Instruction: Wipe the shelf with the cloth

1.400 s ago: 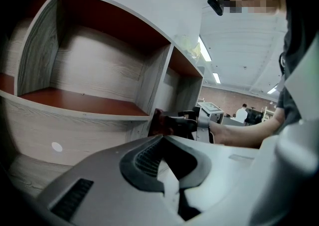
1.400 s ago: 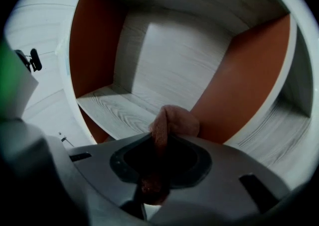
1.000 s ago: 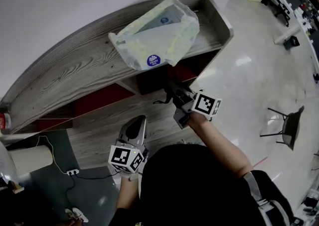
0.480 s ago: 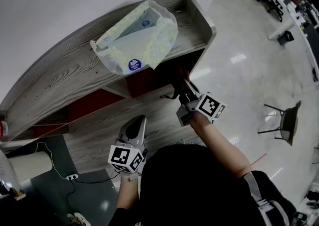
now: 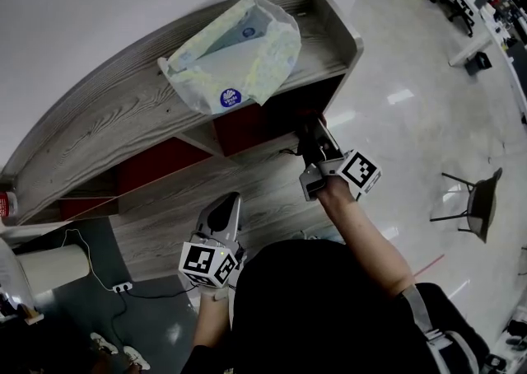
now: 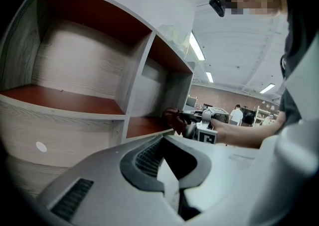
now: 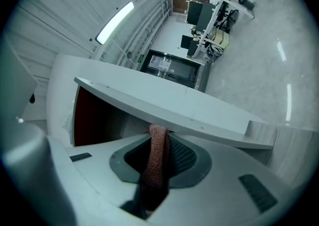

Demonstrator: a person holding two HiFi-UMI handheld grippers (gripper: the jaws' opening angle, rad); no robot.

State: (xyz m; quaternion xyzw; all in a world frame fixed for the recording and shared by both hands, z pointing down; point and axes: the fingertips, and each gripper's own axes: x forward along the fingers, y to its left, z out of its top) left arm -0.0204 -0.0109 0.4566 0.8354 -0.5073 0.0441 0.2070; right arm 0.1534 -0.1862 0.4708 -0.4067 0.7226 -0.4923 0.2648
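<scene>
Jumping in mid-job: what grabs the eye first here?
A crumpled plastic bag lies on top of the wooden shelf, toward its right end. Below it, the right gripper is shut on a reddish cloth at the shelf's right compartment; the left gripper hangs back, shut and empty.

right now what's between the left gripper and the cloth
Only the shelf's bare wood-grain surface; nothing loose lies between the left gripper and the cloth pinched in the right gripper. The head view shows this.
</scene>
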